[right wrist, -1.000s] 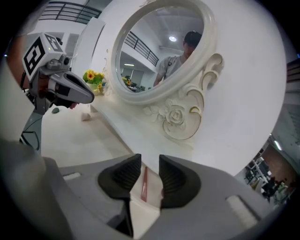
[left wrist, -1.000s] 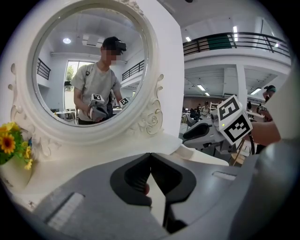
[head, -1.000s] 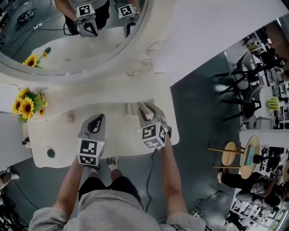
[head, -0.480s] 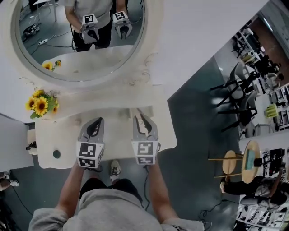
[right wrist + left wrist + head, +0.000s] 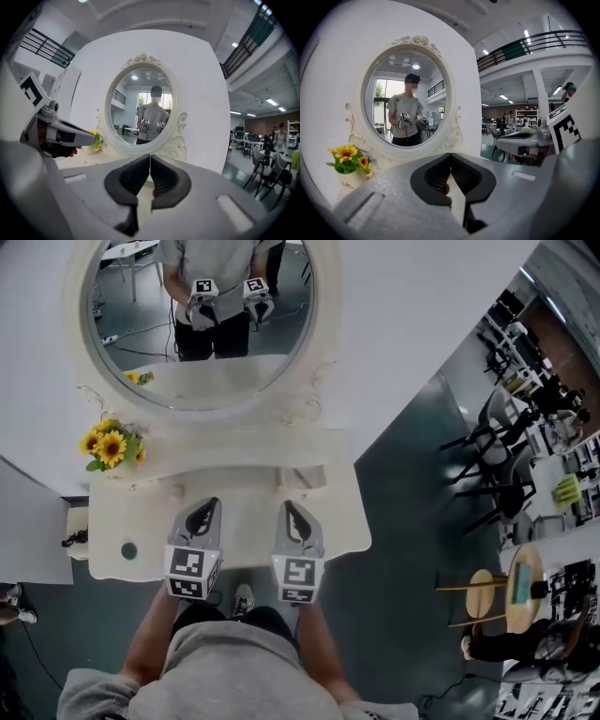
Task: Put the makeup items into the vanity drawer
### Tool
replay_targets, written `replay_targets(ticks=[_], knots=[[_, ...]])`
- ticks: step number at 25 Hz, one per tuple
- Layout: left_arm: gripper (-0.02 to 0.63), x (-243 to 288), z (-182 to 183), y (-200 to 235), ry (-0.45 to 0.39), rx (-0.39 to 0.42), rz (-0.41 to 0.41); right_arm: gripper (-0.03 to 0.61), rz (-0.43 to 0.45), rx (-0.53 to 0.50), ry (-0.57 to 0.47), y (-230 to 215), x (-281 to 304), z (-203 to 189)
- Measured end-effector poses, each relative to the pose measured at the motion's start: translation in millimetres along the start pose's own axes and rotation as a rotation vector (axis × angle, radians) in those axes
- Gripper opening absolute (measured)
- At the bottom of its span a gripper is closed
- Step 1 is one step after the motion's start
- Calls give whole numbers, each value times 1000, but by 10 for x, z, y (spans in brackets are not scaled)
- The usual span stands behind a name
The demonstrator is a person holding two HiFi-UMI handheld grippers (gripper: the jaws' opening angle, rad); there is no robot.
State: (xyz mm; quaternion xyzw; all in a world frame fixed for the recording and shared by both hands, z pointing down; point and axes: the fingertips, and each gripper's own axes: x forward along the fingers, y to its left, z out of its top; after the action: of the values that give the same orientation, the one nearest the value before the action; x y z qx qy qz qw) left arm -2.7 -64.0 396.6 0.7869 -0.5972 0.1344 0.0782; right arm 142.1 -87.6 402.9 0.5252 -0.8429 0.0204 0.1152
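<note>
Both grippers hang side by side over the front edge of the vanity top (image 5: 248, 521), pointing at the mirror (image 5: 202, 324).
- Left gripper (image 5: 208, 507): jaws pressed together, nothing pinched.
- Right gripper (image 5: 292, 510): jaws have just been closing and now meet tip to tip, nothing between them.

Task items: a small dark round thing (image 5: 128, 550) lies on the top, well left of the left gripper. Can't tell what it is. The vanity drawer can't be made out in any view.

Surroundings:
- The oval mirror in a carved white frame is straight ahead of both grippers and reflects the person and both tools.
- Sunflowers (image 5: 111, 446) in a pale pot are ahead-left of the left gripper, at the back corner.
- A small pale box-like thing (image 5: 302, 477) is just ahead of the right gripper, against the mirror base.
- Dark chairs (image 5: 497, 446) and a round wooden stool (image 5: 497, 582) are well off to the right of the right gripper, on the floor.
- Nothing stands between the jaws and the mirror base except the bare top.

Versus a second ago:
- The right jaws were spread.
- The right gripper's marker cube sat tilted; now it sits square and parallel to the left one.
- Both grippers sit nearer the front edge.
- The whole mirror is in view; before, only its lower arc showed.
</note>
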Motion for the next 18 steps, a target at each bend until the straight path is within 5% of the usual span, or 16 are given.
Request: replay_targets(ticks=[10,18], knots=[[11,-57,53,40,-24,10,26,6,51,-12,-10,110,-14,6],[11,-249,-36,368,-12,-18,132,6,188,-36,-2,538,201,5]])
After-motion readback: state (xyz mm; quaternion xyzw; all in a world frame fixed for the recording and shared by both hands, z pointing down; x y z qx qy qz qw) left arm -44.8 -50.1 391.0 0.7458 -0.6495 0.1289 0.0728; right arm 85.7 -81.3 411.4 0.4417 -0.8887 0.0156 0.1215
